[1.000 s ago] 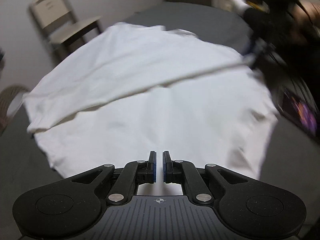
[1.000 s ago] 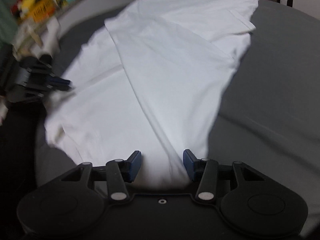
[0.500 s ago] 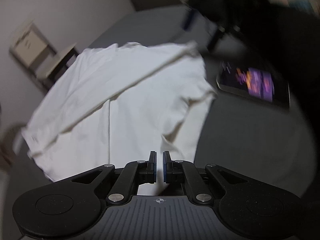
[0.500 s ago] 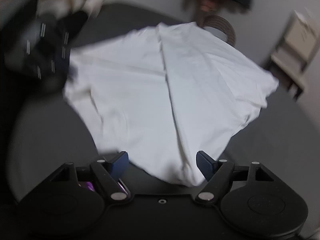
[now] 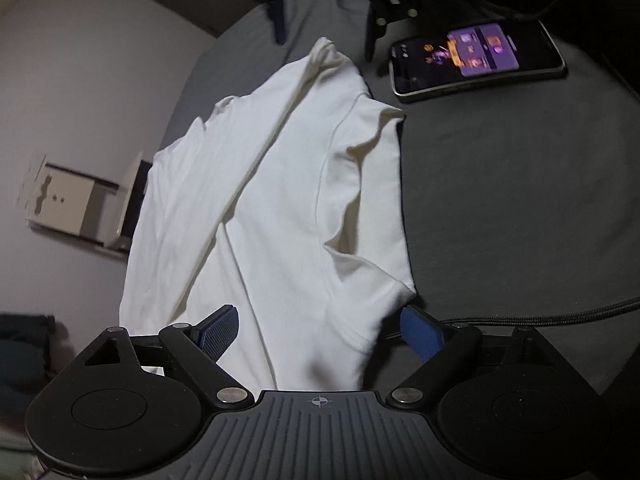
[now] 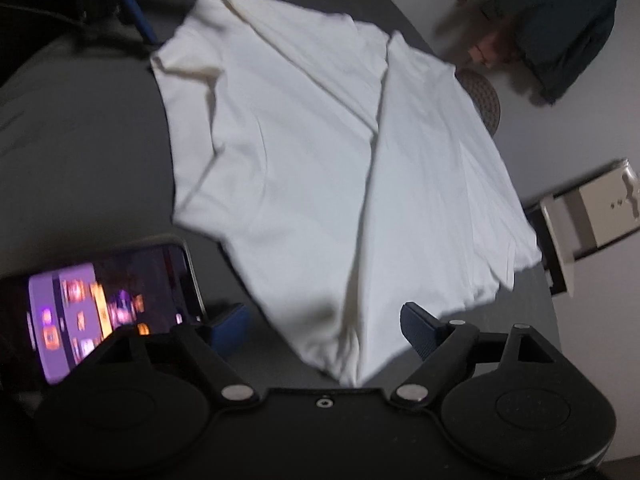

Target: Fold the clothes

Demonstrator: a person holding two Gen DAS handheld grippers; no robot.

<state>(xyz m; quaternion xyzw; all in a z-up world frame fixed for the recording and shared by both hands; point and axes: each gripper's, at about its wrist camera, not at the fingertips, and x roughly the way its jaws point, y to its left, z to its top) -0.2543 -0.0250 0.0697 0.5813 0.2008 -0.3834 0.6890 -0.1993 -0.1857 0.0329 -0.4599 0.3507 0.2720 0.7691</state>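
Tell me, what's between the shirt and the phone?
Nothing. In the left wrist view only bare grey cloth lies between the shirt and the phone; they don't touch.

The room is dim, with soft, even light and no hard glare. The white shirt is the brightest surface, its folds carrying gentle grey shadows. A lit phone screen glows purple; in the right wrist view it smears with motion blur. That view is softer overall, most blurred at the far right. Fisheye distortion bends both pictures, and the corners fall dark.
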